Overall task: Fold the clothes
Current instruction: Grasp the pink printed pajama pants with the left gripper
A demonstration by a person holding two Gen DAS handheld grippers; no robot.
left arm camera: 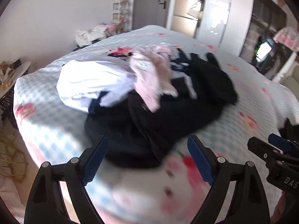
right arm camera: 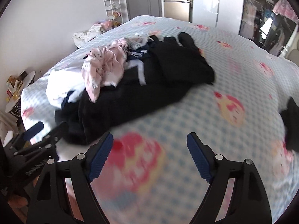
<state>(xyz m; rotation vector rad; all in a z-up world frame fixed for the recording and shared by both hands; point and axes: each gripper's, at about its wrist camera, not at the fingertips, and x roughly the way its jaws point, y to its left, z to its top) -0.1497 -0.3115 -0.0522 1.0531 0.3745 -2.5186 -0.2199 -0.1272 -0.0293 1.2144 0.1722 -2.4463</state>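
Observation:
A heap of clothes lies in the middle of the bed: a large black garment (left arm camera: pixel 168 112) (right arm camera: pixel 149 85), a white garment (left arm camera: pixel 89 82) (right arm camera: pixel 59 85) at its left, and a crumpled pink garment (left arm camera: pixel 153 74) (right arm camera: pixel 104 65) on top. My left gripper (left arm camera: pixel 147 143) is open, hovering at the near edge of the black garment with nothing between its fingers; it also shows at the left of the right wrist view (right arm camera: pixel 46 128). To the right of the heap, my right gripper (right arm camera: pixel 150 138) (left arm camera: pixel 269 143) is open over bare bed cover. Both views are motion-blurred.
The bed (right arm camera: pixel 233 71) has a blue-check cover with pink prints. A separate dark piece (right arm camera: pixel 291 123) lies at its right edge. A round side table (left arm camera: pixel 11 74) stands at the left. More clothes (left arm camera: pixel 89 35), a white shelf (left arm camera: pixel 120 11), a door and cabinets stand beyond.

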